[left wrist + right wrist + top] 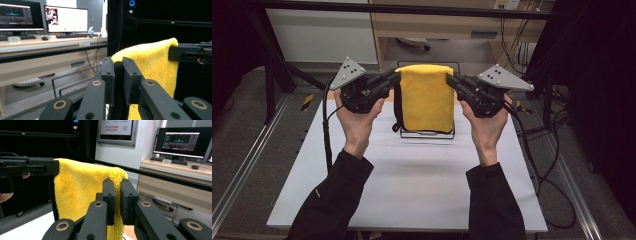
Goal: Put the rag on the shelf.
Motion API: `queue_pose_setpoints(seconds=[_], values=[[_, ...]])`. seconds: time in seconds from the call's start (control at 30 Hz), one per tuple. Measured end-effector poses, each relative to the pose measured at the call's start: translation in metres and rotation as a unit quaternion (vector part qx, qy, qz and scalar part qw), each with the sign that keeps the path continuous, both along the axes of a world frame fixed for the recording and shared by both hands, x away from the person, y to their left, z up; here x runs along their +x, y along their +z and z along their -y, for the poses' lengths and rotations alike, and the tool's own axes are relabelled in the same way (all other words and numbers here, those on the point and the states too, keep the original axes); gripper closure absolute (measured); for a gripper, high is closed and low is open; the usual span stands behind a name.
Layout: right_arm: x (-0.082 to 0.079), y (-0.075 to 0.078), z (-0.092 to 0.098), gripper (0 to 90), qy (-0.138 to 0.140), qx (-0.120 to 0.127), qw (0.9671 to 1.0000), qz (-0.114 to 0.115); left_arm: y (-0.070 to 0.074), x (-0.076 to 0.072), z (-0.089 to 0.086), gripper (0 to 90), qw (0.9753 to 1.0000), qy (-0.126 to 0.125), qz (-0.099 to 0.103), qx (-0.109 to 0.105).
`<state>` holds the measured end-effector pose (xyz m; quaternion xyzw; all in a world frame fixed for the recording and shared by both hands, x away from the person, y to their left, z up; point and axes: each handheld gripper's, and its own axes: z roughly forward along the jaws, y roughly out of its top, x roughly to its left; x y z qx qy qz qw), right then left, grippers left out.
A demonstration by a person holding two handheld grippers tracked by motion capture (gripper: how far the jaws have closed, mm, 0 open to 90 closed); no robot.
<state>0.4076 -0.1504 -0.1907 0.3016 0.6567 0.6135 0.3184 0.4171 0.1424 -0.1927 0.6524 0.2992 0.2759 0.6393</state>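
1. Hanging up there: yellow towel [425, 95], draping down over a wire rack [428, 134] at the far end of the white desk [412, 185].
2. Pinching its top left corner, left gripper [393, 78] clamped tight on the cloth.
3. Same deal at the top right corner, right gripper [453, 80] clenching the towel.
4. Sitting way behind: monitors [65, 19] on a counter.

Background stuff: up and left of the left gripper [117, 65] jaws, two lit monitors [66, 18] sit on a beige desk [50, 41] with a keyboard [71, 35] and mouse [44, 38]. A wire rack [72, 78] stands just left of those jaws, lower down. Up and right of the right gripper [117, 187] jaws there's another monitor [181, 141], and straight above them a wall sign [116, 130].
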Motion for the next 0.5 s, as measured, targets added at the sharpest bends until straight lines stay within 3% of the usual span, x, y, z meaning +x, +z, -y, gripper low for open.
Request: queue_pose_setpoints(seconds=[0.5], values=[[0.014, 0.025, 0.002, 83.8, -0.015, 0.014, 0.9996, 0.02, 0.028, 0.014, 0.007, 79.8, 0.9996, 0.008, 0.025, -0.008]])
